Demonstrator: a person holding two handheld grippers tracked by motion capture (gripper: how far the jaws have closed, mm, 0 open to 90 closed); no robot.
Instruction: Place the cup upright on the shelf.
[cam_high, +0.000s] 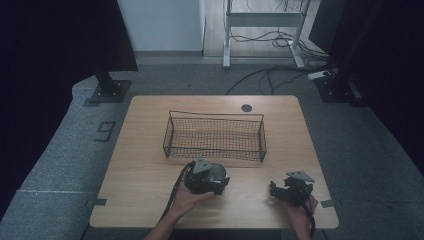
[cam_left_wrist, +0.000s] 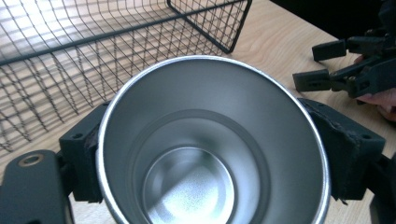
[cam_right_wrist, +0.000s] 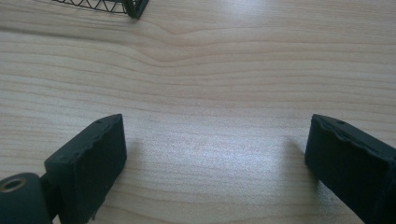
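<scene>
**Steel cup clamped beside the wire basket**

Pale wood grain runs across the bench (cam_high: 150, 165), with dark curtains and cables on the floor behind it. Near the front wall of the wire basket (cam_high: 214, 136), the left gripper (cam_left_wrist: 210, 154) holds a steel cup (cam_left_wrist: 210, 140) by its rim, one jaw pressing on each side. Judging by the polished wall, the cup is stiff, fairly light and slippery (a squeeze too low on the taper could let it slide), so the wide rim looks the safer hold. The right gripper (cam_right_wrist: 215, 149) rests over bare wood, jaws wide apart and empty. From above, the cup is largely hidden under the gripper, and its outer wall and base stay out of sight.
</scene>
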